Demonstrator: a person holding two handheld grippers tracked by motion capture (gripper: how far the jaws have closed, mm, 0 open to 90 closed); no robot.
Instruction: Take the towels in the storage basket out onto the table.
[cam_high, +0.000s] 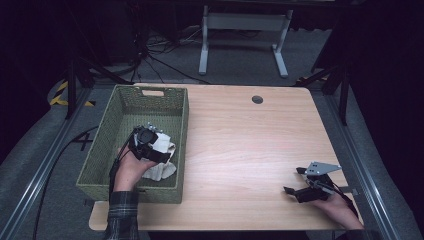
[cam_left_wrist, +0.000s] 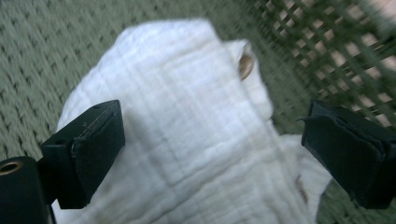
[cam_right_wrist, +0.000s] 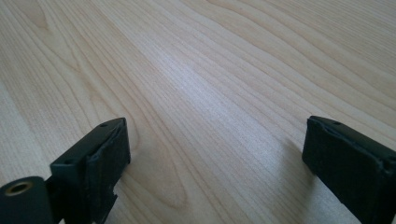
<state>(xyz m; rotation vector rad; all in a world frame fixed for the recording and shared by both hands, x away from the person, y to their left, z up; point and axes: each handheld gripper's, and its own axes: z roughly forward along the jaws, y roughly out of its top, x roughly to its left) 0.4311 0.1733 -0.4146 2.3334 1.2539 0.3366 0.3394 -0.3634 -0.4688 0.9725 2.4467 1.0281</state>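
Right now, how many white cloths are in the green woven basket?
1: a crumpled white cotton cloth lies in the near right part of the green woven basket, under the open left tool. More may be hidden beneath it.

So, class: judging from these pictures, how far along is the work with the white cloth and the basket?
Done: the cloth already lies inside the green basket, at its near right corner. In hand: the left gripper hangs over the cloth, jaws open on either side of it, not clamped. Whether it is letting go or about to grab cannot be told. The right gripper rests open over bare table, idle. Left: probably withdrawing the left gripper.
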